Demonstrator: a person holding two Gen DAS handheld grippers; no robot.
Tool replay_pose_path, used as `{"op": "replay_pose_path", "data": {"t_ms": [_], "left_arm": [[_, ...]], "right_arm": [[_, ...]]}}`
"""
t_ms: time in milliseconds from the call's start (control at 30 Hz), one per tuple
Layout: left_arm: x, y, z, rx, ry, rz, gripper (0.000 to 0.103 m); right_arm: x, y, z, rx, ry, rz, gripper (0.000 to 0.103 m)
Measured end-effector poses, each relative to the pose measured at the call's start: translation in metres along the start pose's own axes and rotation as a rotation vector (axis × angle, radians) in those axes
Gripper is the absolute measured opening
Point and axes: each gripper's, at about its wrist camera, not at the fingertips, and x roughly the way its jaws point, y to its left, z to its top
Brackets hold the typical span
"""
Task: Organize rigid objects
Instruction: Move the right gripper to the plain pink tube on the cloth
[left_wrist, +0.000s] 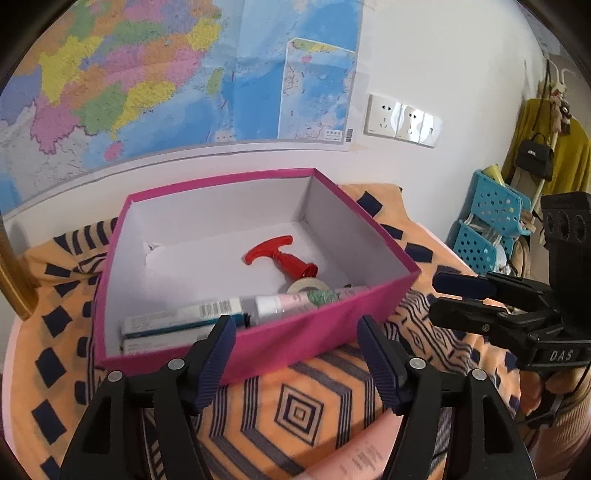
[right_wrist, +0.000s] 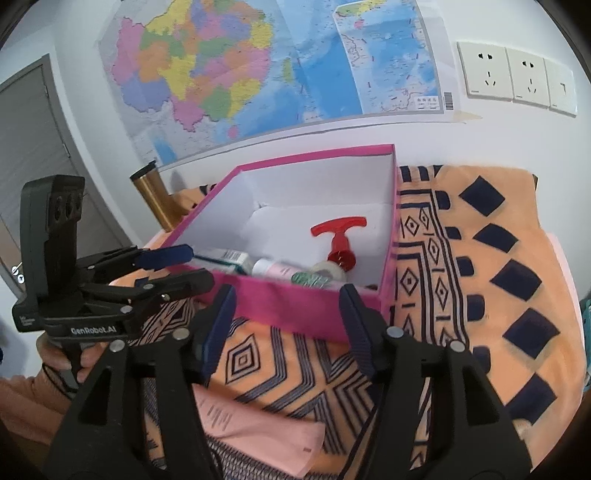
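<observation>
A room in a home is shown; a map (left_wrist: 147, 74) is stuck on the wall; clothes (left_wrist: 565, 155) and a bag (left_wrist: 533, 157) are hung up.

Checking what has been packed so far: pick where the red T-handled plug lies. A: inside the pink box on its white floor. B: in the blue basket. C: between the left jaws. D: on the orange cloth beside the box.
A: the red plug rests on the white floor inside the pink box, behind the tape roll.
</observation>
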Motion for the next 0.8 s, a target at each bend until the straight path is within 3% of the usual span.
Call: {"op": "replay_pose_path", "data": {"t_ms": [233, 400, 600, 733, 800], "left_arm": [[-0.009, 0.005, -0.045, 0.019, 0.086, -0.031, 0.071], [-0.006, 0.013, -0.084, -0.03, 0.184, -0.041, 0.071], [-0.004, 0.014, -0.108, -0.088, 0.262, -0.108, 0.069], [0.002, 0.006, -0.116, -0.082, 0.309, -0.135, 0.055], [0.005, 0.003, -0.118, -0.083, 0.322, -0.139, 0.053]], "right_arm": [[0.0, -0.008, -0.04, 0.046, 0.088, 0.026, 0.064], [0.013, -0.015, -0.078, 0.113, 0.197, 0.042, 0.064], [0.016, -0.015, -0.1, 0.127, 0.243, 0.02, 0.064], [0.017, -0.016, -0.103, 0.135, 0.243, 0.016, 0.064], [0.019, -0.014, -0.105, 0.135, 0.249, 0.021, 0.063]]}}
